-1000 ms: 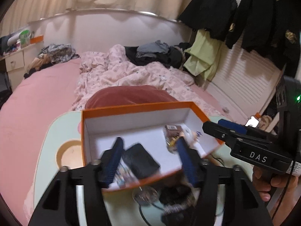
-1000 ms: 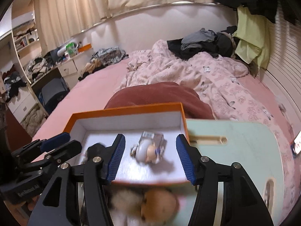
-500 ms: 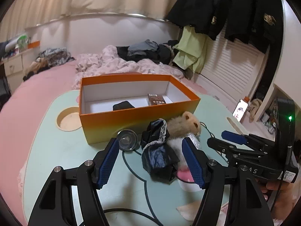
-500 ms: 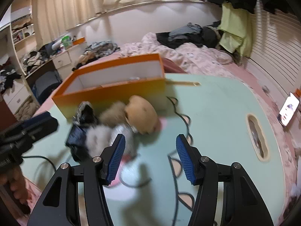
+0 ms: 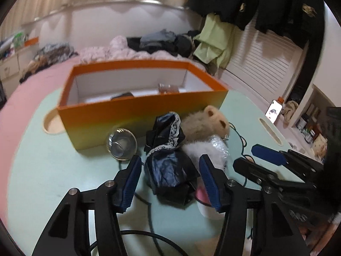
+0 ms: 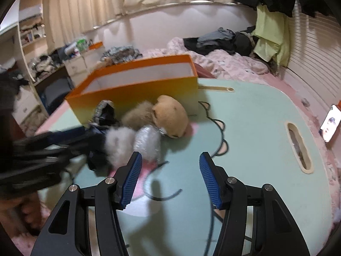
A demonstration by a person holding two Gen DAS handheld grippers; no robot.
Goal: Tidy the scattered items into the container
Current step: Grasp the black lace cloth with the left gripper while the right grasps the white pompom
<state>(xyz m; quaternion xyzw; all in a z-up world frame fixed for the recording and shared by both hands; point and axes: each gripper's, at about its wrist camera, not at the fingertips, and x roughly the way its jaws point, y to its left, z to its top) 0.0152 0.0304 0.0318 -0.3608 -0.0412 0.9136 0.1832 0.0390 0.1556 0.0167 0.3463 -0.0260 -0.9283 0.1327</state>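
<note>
Orange box point(image 5: 136, 115) stood open-topped on the pale green worktop point(image 5: 53, 170), with a small dark item point(image 5: 122, 95) and a small brown packet point(image 5: 168, 88) lying on its white floor. Against its near wall lay the scattered items: a shiny round metal object point(image 5: 122, 144), a dark blue cloth with white lace trim point(image 5: 168, 155), a tan plush toy point(image 5: 210, 123) and a white fluffy piece point(image 5: 204, 151) beside crinkled clear wrap point(image 6: 148, 141).

Left hand-held gripper point(image 5: 170, 180) hung low over the worktop with its blue-padded jaws apart, the dark cloth lying between them but not clamped. Right hand-held gripper point(image 6: 169, 180) was likewise spread wide and held nothing; bare worktop with a black drawn line lay between its fingers, and the plush pile sat just beyond its left finger point(image 6: 131, 179). In the left wrist view the right hand-held gripper point(image 5: 253, 160) appeared at the right edge, near the fluffy piece.

Behind the worktop, a pink bed point(image 5: 102, 52) carried heaped clothes point(image 5: 166, 40); dark jackets point(image 5: 266, 6) and a light green garment point(image 5: 215, 40) hung on the wall. A lit phone point(image 6: 330, 122) leaned at the right.
</note>
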